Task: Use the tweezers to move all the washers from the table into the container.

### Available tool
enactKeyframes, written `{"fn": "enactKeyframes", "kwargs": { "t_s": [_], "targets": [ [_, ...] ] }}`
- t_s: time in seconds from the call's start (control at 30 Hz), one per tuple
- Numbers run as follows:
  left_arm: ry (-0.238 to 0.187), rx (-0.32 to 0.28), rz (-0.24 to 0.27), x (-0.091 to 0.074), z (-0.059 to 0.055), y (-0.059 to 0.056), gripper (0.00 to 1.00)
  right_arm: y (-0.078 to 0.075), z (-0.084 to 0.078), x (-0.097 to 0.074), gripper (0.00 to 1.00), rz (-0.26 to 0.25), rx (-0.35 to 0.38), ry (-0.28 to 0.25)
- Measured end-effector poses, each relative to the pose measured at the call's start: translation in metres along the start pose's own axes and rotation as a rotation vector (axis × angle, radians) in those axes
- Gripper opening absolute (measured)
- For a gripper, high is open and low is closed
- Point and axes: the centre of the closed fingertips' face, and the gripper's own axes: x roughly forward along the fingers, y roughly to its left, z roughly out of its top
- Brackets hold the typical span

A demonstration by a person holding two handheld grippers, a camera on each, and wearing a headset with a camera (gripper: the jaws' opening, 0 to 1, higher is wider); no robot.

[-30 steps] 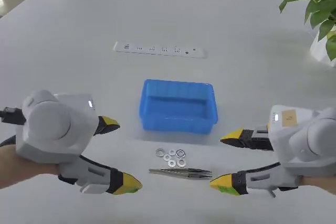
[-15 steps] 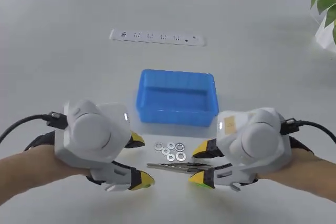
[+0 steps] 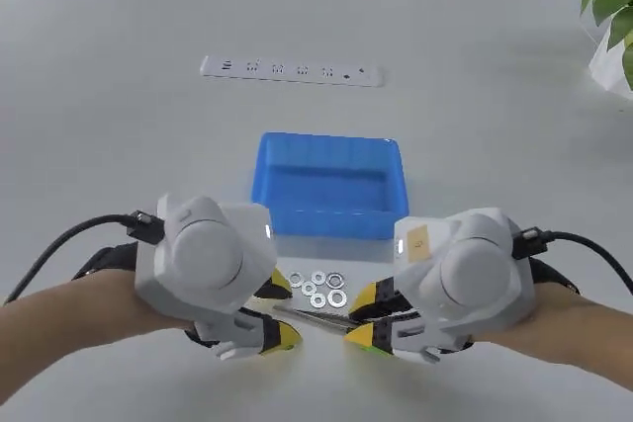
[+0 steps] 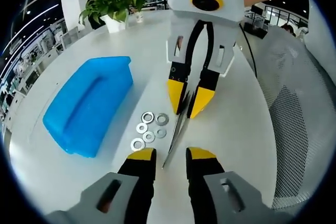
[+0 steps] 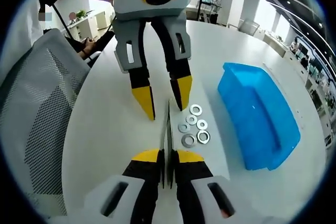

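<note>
Head view: slim silver tweezers [image 3: 318,317] beside small flat silver washers [image 3: 337,297].

Shiny metal washers [image 3: 318,287] and tweezers [image 4: 176,132], glossy blue plastic container [image 3: 331,185], matt white table [image 3: 119,145]

The white surface [image 3: 119,126] carries a blue container [image 3: 331,219] near its middle, open side up. At 12 o'clock from the container, well apart, a white power strip [image 3: 291,71] lies flat. At 6 o'clock from the container, near its front wall, six washers [image 3: 321,286] sit in a loose cluster. Just beside the cluster, at its 6 o'clock, the tweezers [image 3: 318,316] lie flat, pointing 3 to 9 o'clock. A white pot [image 3: 615,56] stands at 2 o'clock at the far edge.
</note>
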Motion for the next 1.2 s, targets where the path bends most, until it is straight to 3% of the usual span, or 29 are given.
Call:
{"fn": "enactKeyframes", "kwargs": {
  "t_s": [0.03, 0.07, 0.13, 0.17, 0.23, 0.27, 0.33, 0.4, 0.43, 0.47, 0.5, 0.57, 0.8, 0.93, 1.07, 1.13, 1.2],
  "targets": [
    [0.009, 0.001, -0.014, 0.001, 0.001, -0.003, 0.21, 0.0, 0.0, 0.0, 0.11, 0.002, -0.006, 0.006],
    [0.026, 0.051, -0.025, 0.0, 0.0, -0.005, 0.18, 0.0, 0.0, 0.0, 0.11, 0.005, -0.012, 0.011],
    [0.062, 0.107, -0.034, 0.001, 0.0, -0.009, 0.1, 0.0, 0.0, 0.001, 0.11, 0.01, -0.012, 0.017],
    [0.06, 0.116, -0.035, 0.001, 0.002, -0.01, 0.09, 0.0, 0.0, 0.001, 0.11, 0.01, -0.014, 0.017],
    [0.061, 0.09, -0.033, 0.002, 0.003, -0.008, 0.07, 0.0, 0.0, 0.0, 0.11, 0.009, -0.013, 0.016],
    [0.067, 0.01, -0.044, 0.002, 0.001, -0.009, 0.07, 0.0, 0.0, 0.0, 0.1, 0.01, -0.013, 0.016],
    [0.065, -0.053, -0.07, 0.001, 0.001, -0.011, 0.06, -0.001, 0.0, 0.001, 0.09, 0.019, -0.015, 0.017],
    [0.062, 0.031, -0.045, 0.001, 0.002, -0.011, 0.06, -0.001, 0.0, 0.001, 0.09, 0.028, -0.026, 0.017],
    [0.064, 0.134, -0.021, 0.001, 0.003, -0.012, 0.05, -0.001, 0.0, 0.001, 0.09, 0.032, -0.036, 0.018],
    [0.067, 0.168, -0.013, 0.001, 0.003, -0.014, 0.05, 0.0, 0.0, 0.001, 0.09, 0.034, -0.046, 0.02],
    [0.074, 0.139, -0.032, 0.001, 0.002, -0.019, 0.05, 0.002, 0.0, 0.001, 0.09, 0.047, -0.063, 0.021],
    [0.072, 0.103, -0.046, -0.003, 0.003, -0.017, 0.05, 0.006, 0.001, 0.001, 0.08, 0.049, -0.094, 0.022],
    [0.057, 0.102, -0.054, -0.016, 0.012, -0.02, 0.05, 0.007, 0.004, -0.003, 0.08, 0.033, -0.12, -0.013],
    [0.005, 0.112, -0.028, -0.03, 0.032, -0.023, 0.05, 0.006, 0.008, -0.011, 0.08, 0.021, -0.115, -0.044],
    [-0.062, 0.118, -0.019, -0.044, 0.054, -0.025, 0.05, 0.005, 0.016, -0.018, 0.08, 0.008, -0.085, -0.125],
    [-0.095, 0.109, -0.029, -0.05, 0.068, -0.026, 0.05, 0.005, 0.02, -0.02, 0.08, 0.004, -0.08, -0.154],
    [-0.155, 0.118, -0.039, -0.056, 0.086, -0.028, 0.05, 0.006, 0.03, -0.022, 0.08, -0.007, -0.073, -0.191]
  ]
}}
